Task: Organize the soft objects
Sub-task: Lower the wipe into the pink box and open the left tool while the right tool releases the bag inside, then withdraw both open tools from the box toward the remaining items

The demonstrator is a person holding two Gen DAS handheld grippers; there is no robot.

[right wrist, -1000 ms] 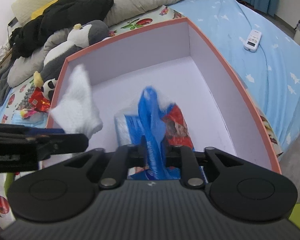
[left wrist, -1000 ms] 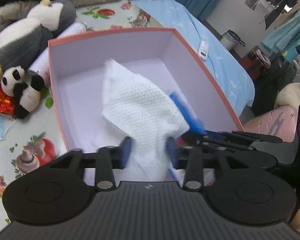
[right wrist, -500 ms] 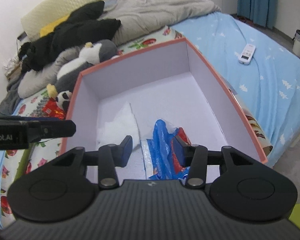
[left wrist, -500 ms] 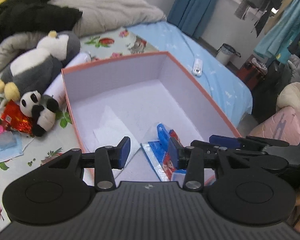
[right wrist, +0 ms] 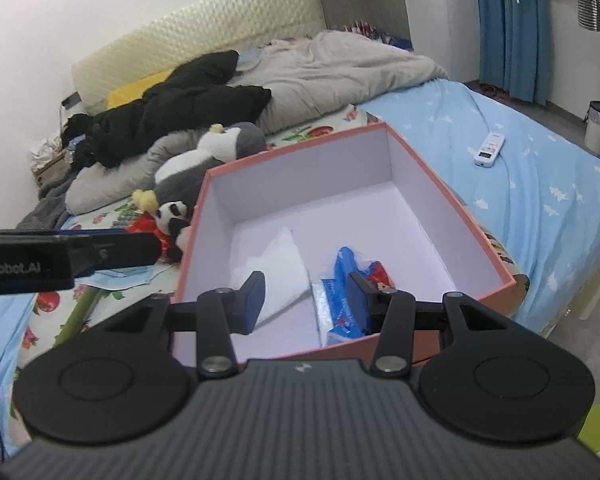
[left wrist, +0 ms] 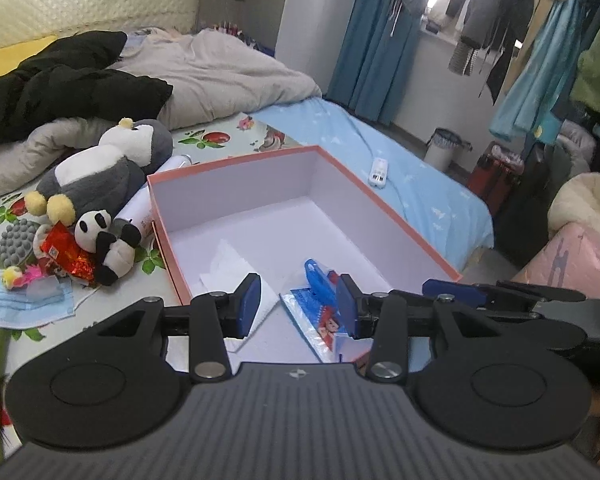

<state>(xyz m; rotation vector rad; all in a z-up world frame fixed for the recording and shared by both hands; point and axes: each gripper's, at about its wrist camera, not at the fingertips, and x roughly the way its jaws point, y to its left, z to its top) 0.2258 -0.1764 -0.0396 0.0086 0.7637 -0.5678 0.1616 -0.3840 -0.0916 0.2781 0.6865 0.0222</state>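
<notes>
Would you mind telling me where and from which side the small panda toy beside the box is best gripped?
Probably across the small panda toy at its soft white belly, coming from above. It sits leaning against the penguin toy with the box wall close on its other side, so only the top looks free for fingers.

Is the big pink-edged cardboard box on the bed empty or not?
Not empty. The pink-edged cardboard box has no lid on and holds a white cloth and a blue plastic packet on its floor; the rest is bare.
</notes>
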